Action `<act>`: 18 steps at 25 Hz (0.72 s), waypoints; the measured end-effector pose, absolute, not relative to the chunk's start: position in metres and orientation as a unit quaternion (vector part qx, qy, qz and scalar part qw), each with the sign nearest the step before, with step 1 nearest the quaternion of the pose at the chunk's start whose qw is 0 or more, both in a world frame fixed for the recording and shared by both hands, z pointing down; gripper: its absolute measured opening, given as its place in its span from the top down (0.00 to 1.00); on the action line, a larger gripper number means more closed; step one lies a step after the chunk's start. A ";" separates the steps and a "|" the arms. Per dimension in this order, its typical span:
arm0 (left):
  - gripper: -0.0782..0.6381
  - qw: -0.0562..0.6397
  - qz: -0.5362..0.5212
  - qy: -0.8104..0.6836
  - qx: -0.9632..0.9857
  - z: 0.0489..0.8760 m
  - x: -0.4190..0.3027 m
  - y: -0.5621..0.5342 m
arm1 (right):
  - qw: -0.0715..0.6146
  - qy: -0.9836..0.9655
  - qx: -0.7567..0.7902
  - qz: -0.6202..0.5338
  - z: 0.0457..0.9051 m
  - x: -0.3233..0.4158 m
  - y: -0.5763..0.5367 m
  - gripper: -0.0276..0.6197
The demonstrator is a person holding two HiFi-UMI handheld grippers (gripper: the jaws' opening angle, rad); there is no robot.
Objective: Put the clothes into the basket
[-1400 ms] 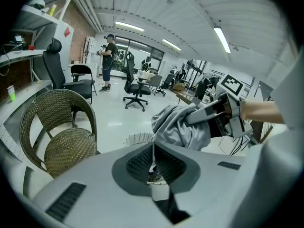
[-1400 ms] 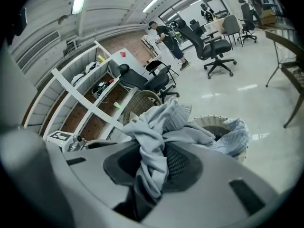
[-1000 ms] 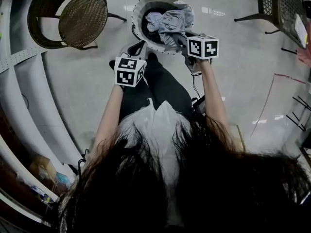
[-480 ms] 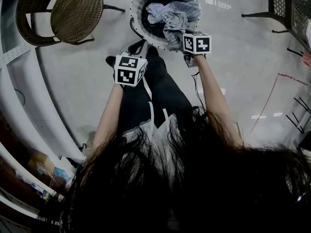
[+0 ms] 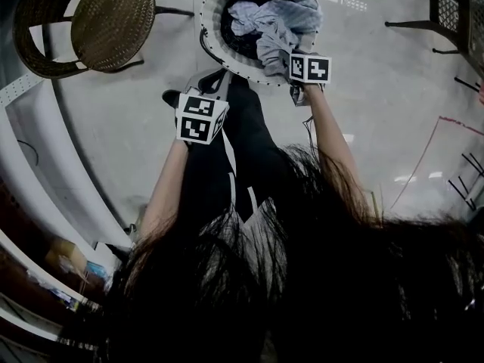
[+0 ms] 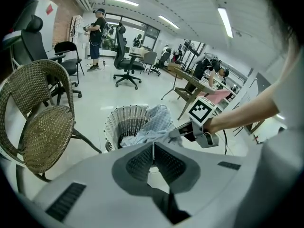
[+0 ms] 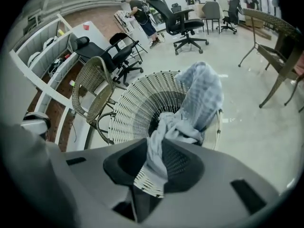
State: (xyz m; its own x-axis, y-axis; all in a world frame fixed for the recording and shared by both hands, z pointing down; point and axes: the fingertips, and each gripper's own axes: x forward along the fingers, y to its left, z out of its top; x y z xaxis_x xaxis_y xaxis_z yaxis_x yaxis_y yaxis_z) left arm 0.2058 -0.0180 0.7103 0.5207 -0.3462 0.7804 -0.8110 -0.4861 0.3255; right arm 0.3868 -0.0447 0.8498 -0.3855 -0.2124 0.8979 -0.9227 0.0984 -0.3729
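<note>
Basket point(image 7: 137, 108): a round white woven basket; it stands upright on the pale glossy floor point(image 5: 136, 150), just ahead of the person's legs; we see that its inside is dark.
Garment point(image 7: 202, 94): a light blue-grey checked cloth; most of it lies heaped in the basket's mouth and over the rim at the right of the head view; one twisted end runs out of the basket to the right hand-held gripper.
Right hand-held gripper point(image 7: 154, 163): clenched on the garment; we see the cloth pinched between its two pads, with a ribbed edge hanging below them; it points steeply down at the basket's near rim.
Left hand-held gripper point(image 6: 153, 158): jaws pressed together with nothing between them; it is held near the basket's near edge, to the left of the right one and apart from the cloth.
Wicker chair point(image 5: 113, 21): brown; it stands on the floor to the left of the basket, near it but not touching.
Background: black office chairs point(image 6: 126, 61) and a standing person point(image 6: 97, 32) far across the room.
</note>
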 end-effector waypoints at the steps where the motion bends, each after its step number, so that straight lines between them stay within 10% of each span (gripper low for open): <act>1: 0.86 0.354 0.329 -0.362 0.797 0.713 0.207 -0.018 | 0.349 -0.655 0.426 0.517 0.854 0.388 -0.044 0.80; 18: 0.86 0.348 0.333 -0.368 0.795 0.706 0.206 -0.012 | 0.325 -0.682 0.423 0.501 0.832 0.377 -0.041 0.72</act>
